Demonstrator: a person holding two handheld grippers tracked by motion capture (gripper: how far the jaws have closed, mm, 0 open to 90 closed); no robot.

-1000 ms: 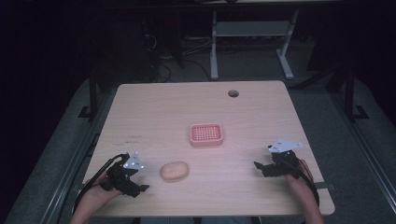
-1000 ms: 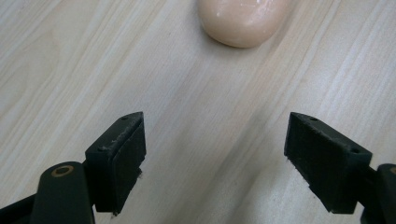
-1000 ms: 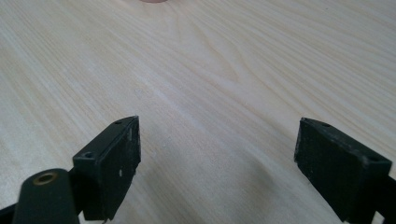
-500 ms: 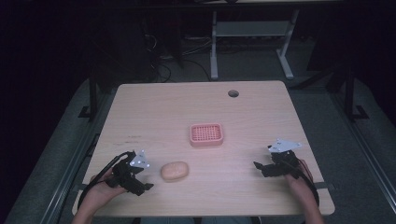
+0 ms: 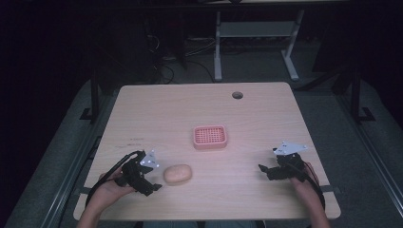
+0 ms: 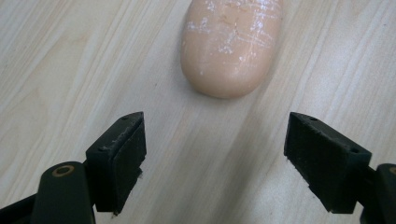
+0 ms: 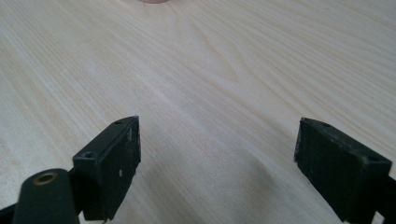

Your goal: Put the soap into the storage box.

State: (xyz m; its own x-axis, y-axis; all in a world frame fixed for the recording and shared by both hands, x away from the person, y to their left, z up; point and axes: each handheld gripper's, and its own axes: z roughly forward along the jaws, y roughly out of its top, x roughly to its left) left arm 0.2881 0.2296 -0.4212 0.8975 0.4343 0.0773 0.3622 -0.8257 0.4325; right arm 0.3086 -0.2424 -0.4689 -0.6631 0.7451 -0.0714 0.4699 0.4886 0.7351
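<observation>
Pale wood grain runs across the table (image 5: 157, 114), seen whole in the high view, with a pink slotted tray (image 5: 210, 137) near the centre and a dark round hole (image 5: 237, 95) toward the upper right of the tabletop. Just left of lower centre lies a tan oval soap bar (image 5: 177, 174); the left gripper (image 5: 151, 176) sits just beside it, not touching.

The left gripper view adds detail: the soap bar (image 6: 231, 44) carries white scuffs, and the 2 jaws stand wide apart and empty, the bar lying ahead of them.

At lower right, the right gripper (image 5: 266, 170) is over bare wood; the right gripper view shows its jaws equally wide, holding nothing.
</observation>
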